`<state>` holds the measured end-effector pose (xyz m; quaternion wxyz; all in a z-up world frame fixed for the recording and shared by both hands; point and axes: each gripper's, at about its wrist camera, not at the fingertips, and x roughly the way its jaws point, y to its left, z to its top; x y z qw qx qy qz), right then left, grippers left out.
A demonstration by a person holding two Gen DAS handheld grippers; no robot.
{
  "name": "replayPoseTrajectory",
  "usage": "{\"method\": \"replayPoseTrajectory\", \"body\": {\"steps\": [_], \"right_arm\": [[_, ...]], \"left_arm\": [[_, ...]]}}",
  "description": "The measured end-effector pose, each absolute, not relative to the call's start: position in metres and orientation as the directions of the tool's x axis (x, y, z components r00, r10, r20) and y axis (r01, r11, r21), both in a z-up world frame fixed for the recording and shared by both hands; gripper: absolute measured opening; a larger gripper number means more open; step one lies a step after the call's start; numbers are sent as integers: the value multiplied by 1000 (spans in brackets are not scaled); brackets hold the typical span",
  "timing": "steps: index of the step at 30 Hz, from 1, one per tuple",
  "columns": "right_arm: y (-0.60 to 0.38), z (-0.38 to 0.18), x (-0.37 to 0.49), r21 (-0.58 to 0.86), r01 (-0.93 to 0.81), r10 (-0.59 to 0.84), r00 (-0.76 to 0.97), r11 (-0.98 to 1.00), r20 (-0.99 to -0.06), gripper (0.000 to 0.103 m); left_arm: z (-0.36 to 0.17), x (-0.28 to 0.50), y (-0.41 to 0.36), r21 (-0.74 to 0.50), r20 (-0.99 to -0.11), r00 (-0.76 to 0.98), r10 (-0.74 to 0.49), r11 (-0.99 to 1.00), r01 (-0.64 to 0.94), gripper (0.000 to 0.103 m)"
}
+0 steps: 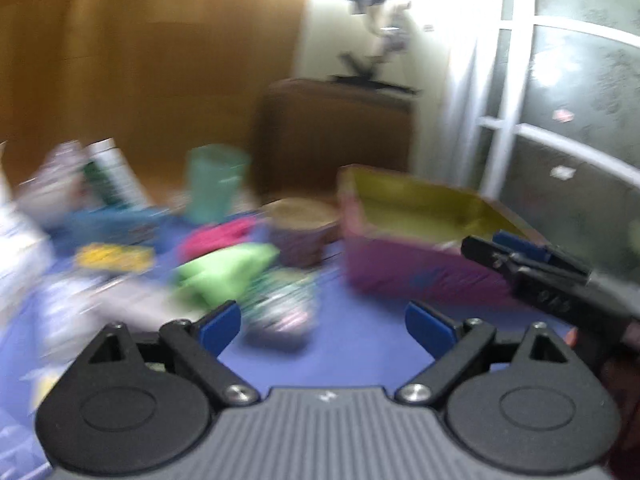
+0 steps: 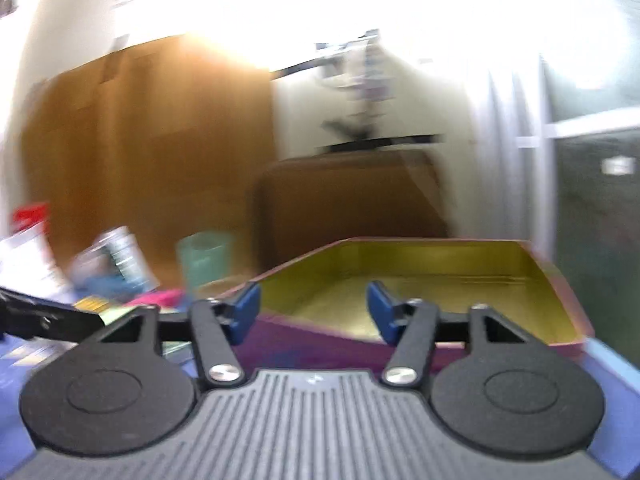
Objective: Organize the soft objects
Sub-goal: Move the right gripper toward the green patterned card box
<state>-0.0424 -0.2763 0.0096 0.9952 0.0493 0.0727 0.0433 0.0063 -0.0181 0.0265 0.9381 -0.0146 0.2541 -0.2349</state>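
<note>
Both views are motion-blurred. My left gripper (image 1: 323, 328) is open and empty above the blue table (image 1: 360, 344). Just ahead of it lies a patterned soft bundle (image 1: 280, 312), with a green soft item (image 1: 224, 272) and a pink one (image 1: 218, 238) behind it. A magenta box with a yellow-green inside (image 1: 416, 236) stands to the right. My right gripper (image 2: 314, 310) is open and empty in front of that box (image 2: 420, 280), whose inside looks bare. The right gripper also shows in the left wrist view (image 1: 520, 260), by the box's right end.
A teal cup (image 1: 216, 184), a round brown container (image 1: 304, 228), a yellow packet (image 1: 114, 258), bottles and packaging (image 1: 80, 184) crowd the table's back left. A brown cabinet (image 1: 336, 140) and wooden panel stand behind. A glass partition (image 1: 572, 120) is at the right.
</note>
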Motion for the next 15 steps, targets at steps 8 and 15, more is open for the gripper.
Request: {"method": "replayPoseTrajectory", "body": {"steps": [8,15], "right_arm": [[-198,-4,12,134,-309,337,858,942,-388,60],[-166,-5,60,163,-250,298,828,954,-475,91]], "left_arm": [[3,-3,30,-209,-469,793,-390,921,329,91],[2,-1,44,-285,-433,806,-404,909,303,89]]}}
